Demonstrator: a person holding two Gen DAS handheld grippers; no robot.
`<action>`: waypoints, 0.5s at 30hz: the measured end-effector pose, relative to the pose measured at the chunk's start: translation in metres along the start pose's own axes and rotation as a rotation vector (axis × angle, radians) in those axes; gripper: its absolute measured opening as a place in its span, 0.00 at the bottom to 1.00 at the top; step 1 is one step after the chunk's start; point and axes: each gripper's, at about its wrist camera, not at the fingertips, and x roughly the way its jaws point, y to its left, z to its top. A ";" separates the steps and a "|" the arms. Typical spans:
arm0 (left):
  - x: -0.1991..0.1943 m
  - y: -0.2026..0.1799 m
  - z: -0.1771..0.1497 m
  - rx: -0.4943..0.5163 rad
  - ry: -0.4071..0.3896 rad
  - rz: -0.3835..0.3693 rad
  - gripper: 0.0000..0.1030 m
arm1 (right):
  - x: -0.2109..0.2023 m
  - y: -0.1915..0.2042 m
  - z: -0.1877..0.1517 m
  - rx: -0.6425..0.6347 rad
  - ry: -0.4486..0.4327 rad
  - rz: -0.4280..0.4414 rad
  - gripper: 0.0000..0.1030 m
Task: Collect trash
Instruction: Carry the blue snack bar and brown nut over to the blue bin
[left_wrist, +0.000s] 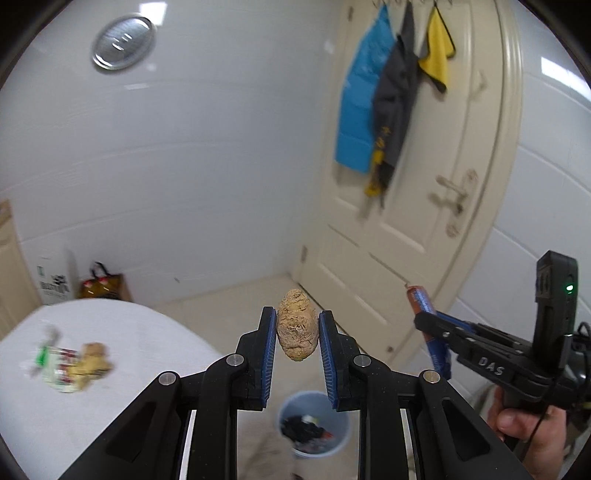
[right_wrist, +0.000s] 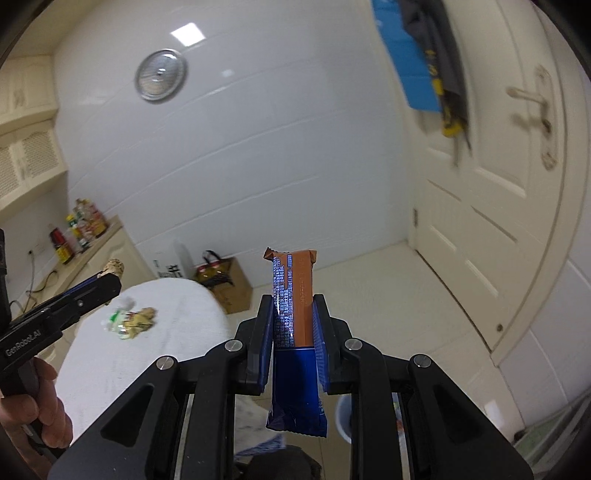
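My left gripper (left_wrist: 297, 325) is shut on a tan crumpled lump (left_wrist: 297, 326), held in the air above a pale blue trash bin (left_wrist: 314, 424) with dark rubbish in it. My right gripper (right_wrist: 293, 317) is shut on a blue and orange snack wrapper (right_wrist: 293, 314) that stands upright between the pads. The bin's rim (right_wrist: 341, 413) peeks out under the right gripper. A pile of wrappers and tan scraps (left_wrist: 70, 365) lies on the white table (left_wrist: 110, 387), to the left. Each gripper shows in the other's view: the right one (left_wrist: 421, 319) and the left one (right_wrist: 110, 280).
A cream door (left_wrist: 406, 221) with hanging blue, grey and yellow cloths stands ahead right. A brown box with a bag (right_wrist: 225, 284) and a white box (left_wrist: 53, 280) sit on the floor by the wall. Bottles (right_wrist: 77, 229) line a counter at left. Hands hold both handles.
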 end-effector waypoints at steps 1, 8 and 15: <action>0.013 -0.005 -0.001 0.012 0.023 -0.010 0.18 | 0.005 -0.008 -0.003 0.018 0.011 -0.010 0.19; 0.097 -0.020 0.005 0.061 0.167 -0.067 0.18 | 0.049 -0.082 -0.033 0.155 0.116 -0.072 0.19; 0.177 -0.017 0.003 0.091 0.313 -0.073 0.18 | 0.098 -0.126 -0.060 0.247 0.212 -0.093 0.19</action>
